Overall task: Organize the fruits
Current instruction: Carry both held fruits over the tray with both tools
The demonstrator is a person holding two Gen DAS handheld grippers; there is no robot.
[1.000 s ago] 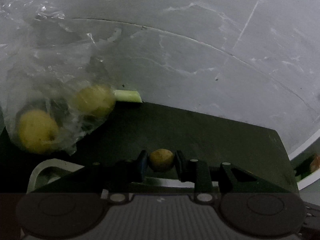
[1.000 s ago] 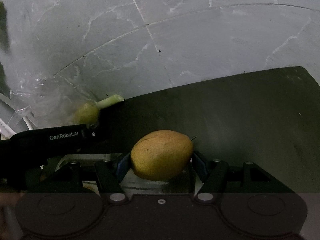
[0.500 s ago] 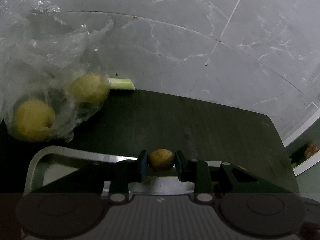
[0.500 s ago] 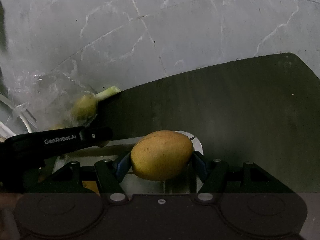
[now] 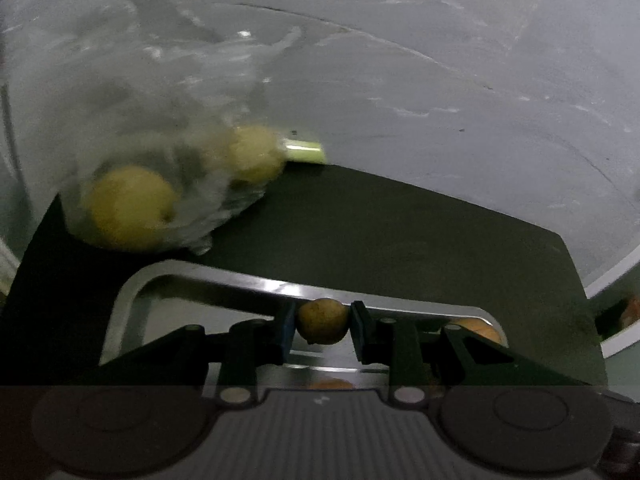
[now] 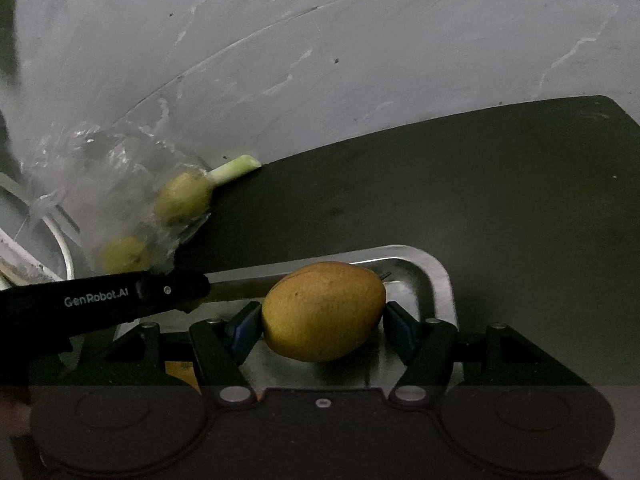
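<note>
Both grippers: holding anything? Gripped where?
Left gripper is shut on a small round brownish fruit, pinched across its sides. Right gripper is shut on a large yellow-brown oval fruit, held by its two ends.

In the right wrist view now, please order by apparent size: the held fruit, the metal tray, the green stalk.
1. metal tray
2. held fruit, though it is nearest the camera, so enlarged
3. green stalk

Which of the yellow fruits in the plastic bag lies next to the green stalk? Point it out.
The farther fruit, at the bag's right end, right beside the green stalk. The nearer fruit lies left, away from it.
</note>
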